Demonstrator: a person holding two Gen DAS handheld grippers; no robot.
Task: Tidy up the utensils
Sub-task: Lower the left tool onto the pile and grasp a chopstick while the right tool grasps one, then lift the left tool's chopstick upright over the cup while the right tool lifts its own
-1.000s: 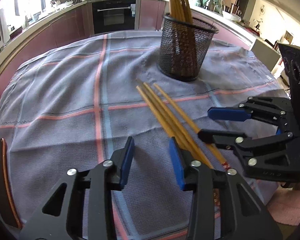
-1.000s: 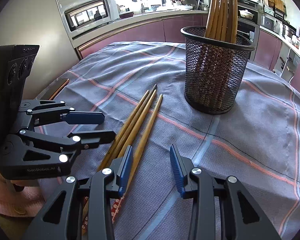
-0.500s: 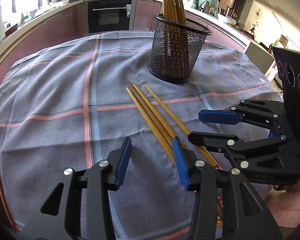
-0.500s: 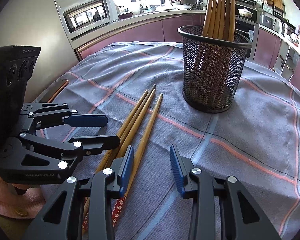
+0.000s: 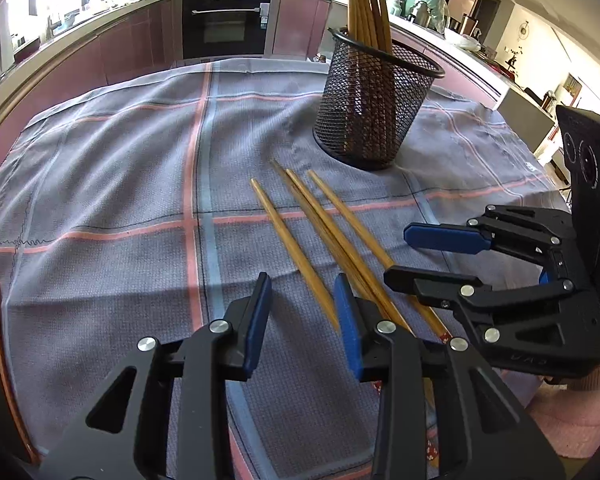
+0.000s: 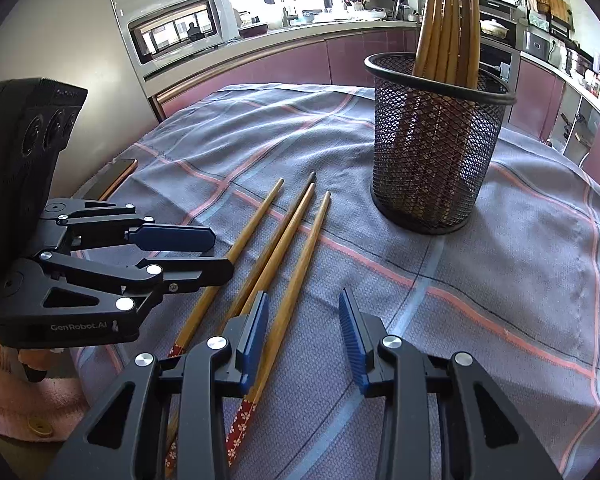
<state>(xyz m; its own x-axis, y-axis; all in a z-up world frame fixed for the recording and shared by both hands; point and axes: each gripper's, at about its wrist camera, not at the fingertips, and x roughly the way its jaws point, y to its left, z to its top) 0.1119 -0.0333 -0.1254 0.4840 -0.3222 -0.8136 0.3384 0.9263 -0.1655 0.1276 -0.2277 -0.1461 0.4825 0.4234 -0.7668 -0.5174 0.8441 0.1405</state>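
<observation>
In the left wrist view we see our left gripper at the bottom centre of the frame, its jaws closing, with a gap still between the blue pads and only cloth in that gap. One chopstick runs from the middle of the frame down toward the right pad and passes just beside it; we cannot tell whether it touches.

Three more chopsticks lie close together to its right, slanting toward the lower right. Our right gripper enters from the right edge above their lower ends, its jaws closing too, with nothing between them.

The mesh cup stands upright in the upper centre-right of the frame, beyond the chopstick tips and apart from them, with a bunch of chopsticks standing in it.

In the right wrist view the right gripper sits at the bottom centre, its left pad over the rightmost chopstick. The left gripper reaches in from the left edge over the leftmost one. The cup is in the upper right.
</observation>
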